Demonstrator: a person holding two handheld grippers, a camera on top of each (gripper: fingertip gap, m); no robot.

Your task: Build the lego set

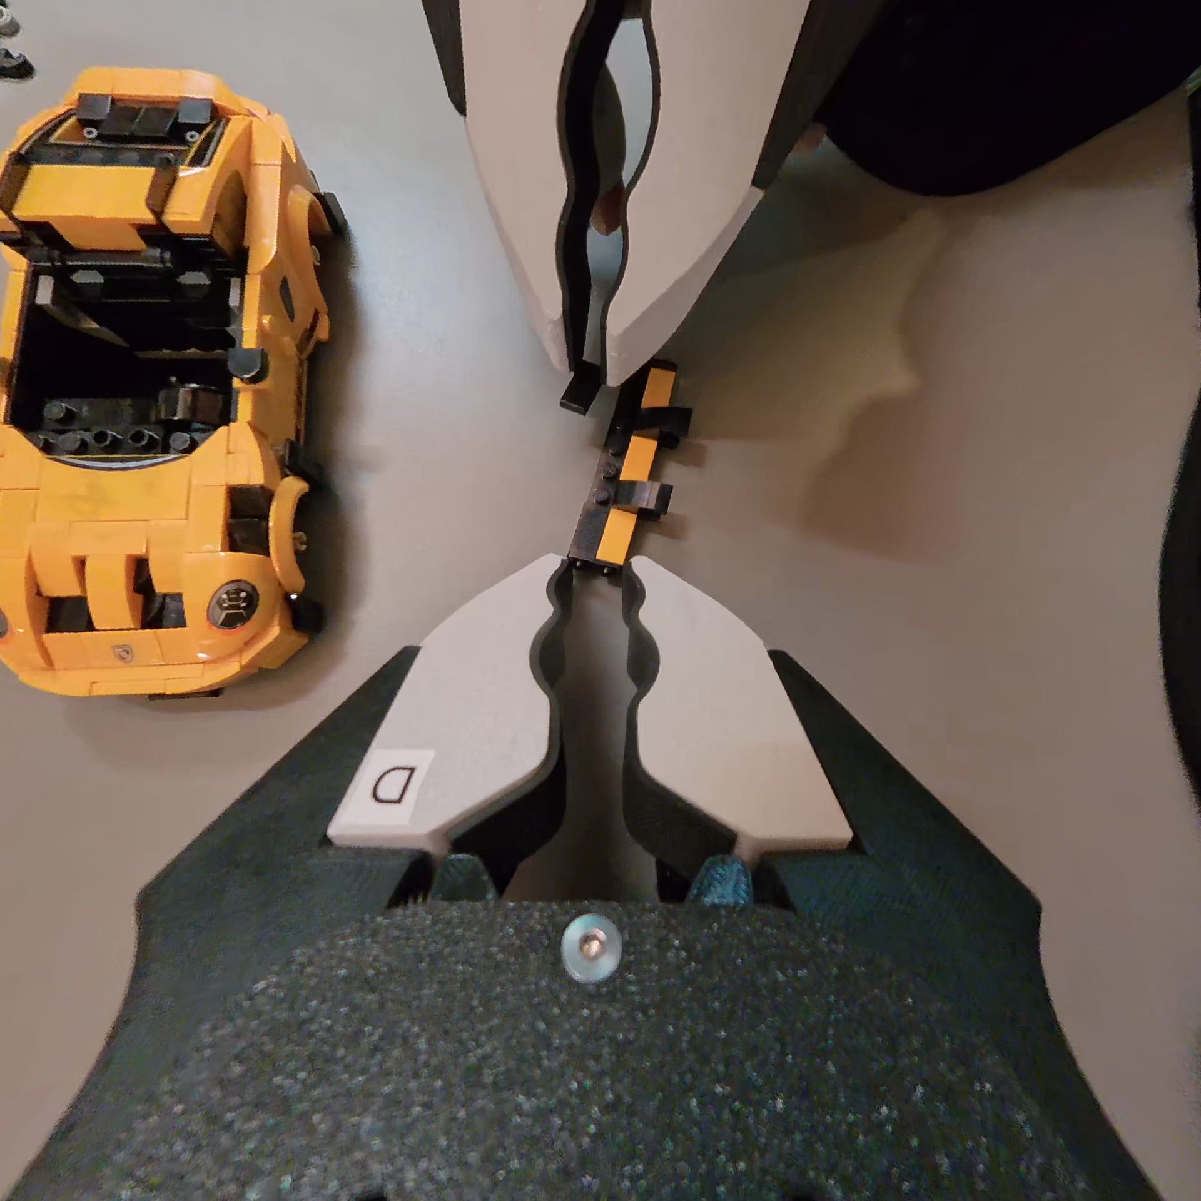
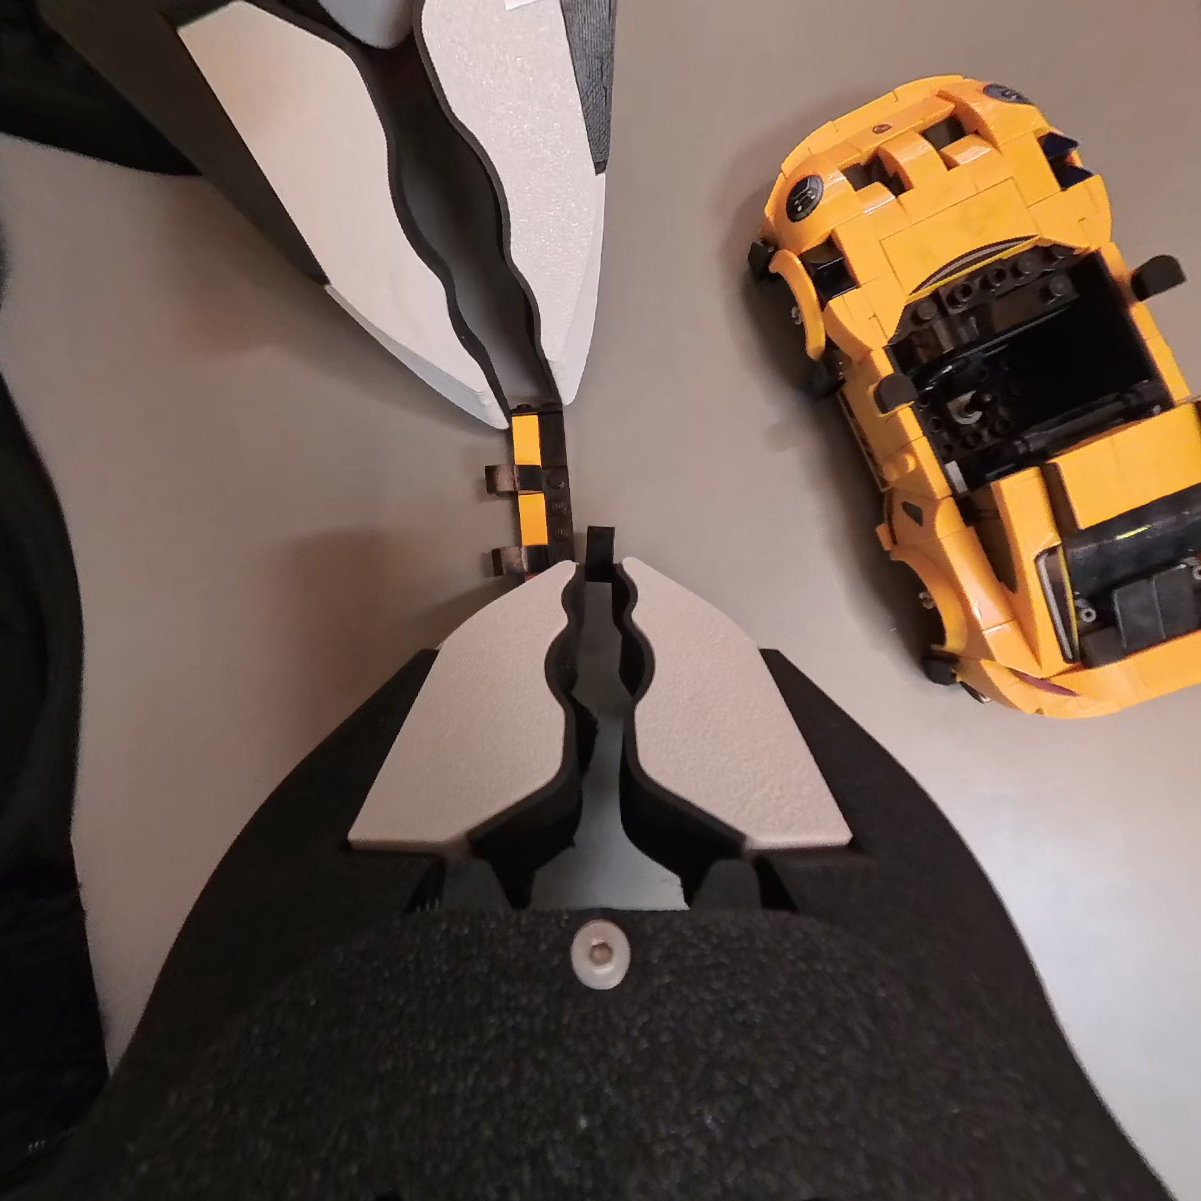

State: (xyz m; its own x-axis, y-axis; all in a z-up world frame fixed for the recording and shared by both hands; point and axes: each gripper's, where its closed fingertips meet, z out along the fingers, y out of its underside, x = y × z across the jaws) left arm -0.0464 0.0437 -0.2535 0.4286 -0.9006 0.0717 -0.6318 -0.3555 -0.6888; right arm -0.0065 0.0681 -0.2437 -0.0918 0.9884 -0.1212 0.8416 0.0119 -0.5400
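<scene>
Left tongs [image 1: 594,564]: clamped on near end of a long black-and-yellow lego strip [image 1: 627,464]; tips pinch it from both sides.
Right tongs [image 2: 599,567]: clamped on a small black piece [image 2: 599,549] that sticks out past the tips.
Strip: narrow black plate w/ yellow tiles along one side, studs along the other, 2 black clips jutting sideways. In the left wrist view it runs from the left tongs toward the right tongs; far end sits beside/under a right-tong tip, can't tell if touching.
Small black piece: just beside the strip's stud side at its far end; contact w/ strip unclear. Left wrist view shows it poking out of the right tongs' tips.
Tongs rel. to each other: facing tip to tip, near, strip between them.
Lego car [image 1: 153,383]: yellow body w/ black trim, on the grey counter [image 1: 416,520], well apart from both tongs. Roof off, black interior w/ studs open to view. No wheels seen in the arches.
Counter: plain grey; shadows of tongs fall on it by the strip.
Top-left corner, left wrist view: a few small dark bits [image 1: 13,62], too small to ID.
</scene>
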